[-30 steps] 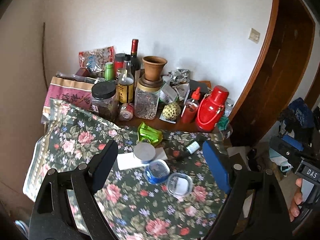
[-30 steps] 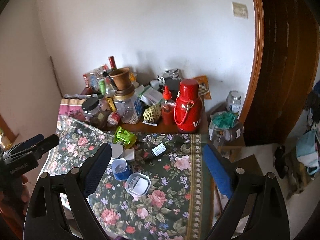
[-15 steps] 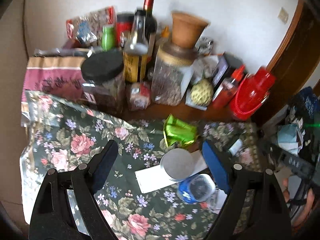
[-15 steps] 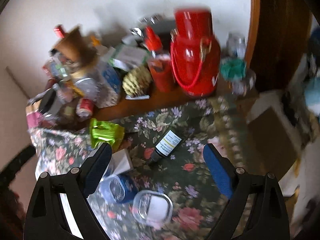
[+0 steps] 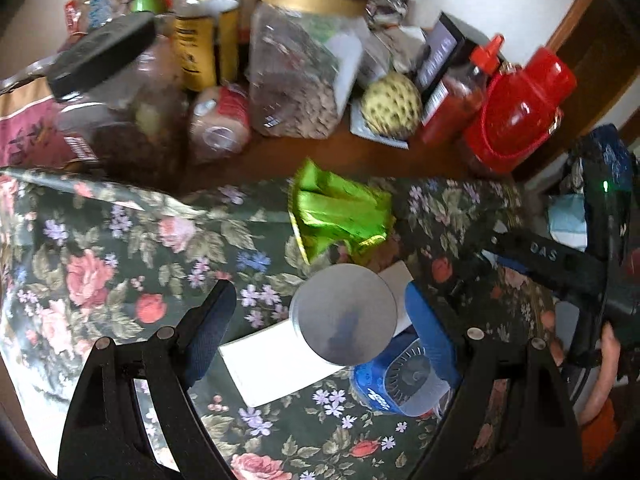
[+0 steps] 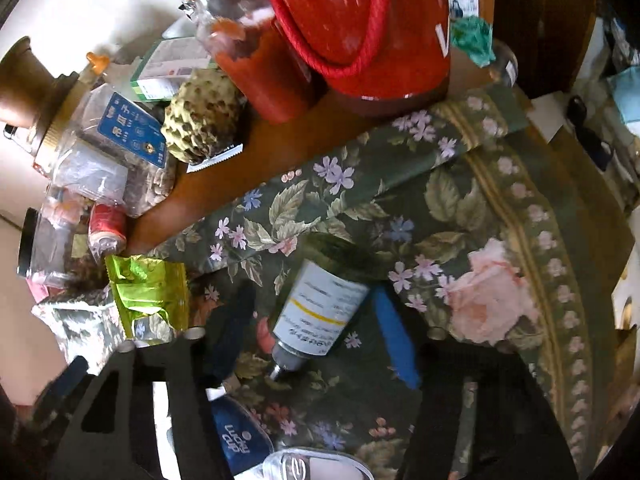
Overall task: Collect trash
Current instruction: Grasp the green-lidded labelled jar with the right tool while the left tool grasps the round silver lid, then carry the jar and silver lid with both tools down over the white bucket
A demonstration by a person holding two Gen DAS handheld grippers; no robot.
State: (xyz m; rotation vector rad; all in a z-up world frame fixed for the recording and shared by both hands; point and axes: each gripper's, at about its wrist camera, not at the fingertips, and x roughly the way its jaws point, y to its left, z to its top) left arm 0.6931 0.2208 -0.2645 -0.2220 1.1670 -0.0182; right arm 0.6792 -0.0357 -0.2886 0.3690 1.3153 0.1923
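1. Left wrist view: my left gripper (image 5: 320, 320) stands wide open, nothing pressed between its pads. A round metal lid (image 5: 343, 314) lies between the fingers on a white card (image 5: 264, 364), touching neither pad that I can see.
2. Just beyond it the crumpled green foil wrapper (image 5: 340, 210) lies at the turned-back edge of the floral tablecloth (image 5: 120, 248). A blue plastic cup (image 5: 400, 384) lies on its side under the right-hand finger.
3. Jars, bottles and a red flask (image 5: 520, 112) crowd the bare wood behind the wrapper; free cloth remains to the left.
4. Right wrist view: my right gripper (image 6: 316, 328) has just been closing, with a dark glass bottle (image 6: 316, 308) lying between its fingers. Blur prevents me from telling whether the pads press on it.
5. The cloth to the right of the bottle lies free up to its striped border, where it drops over the table edge.
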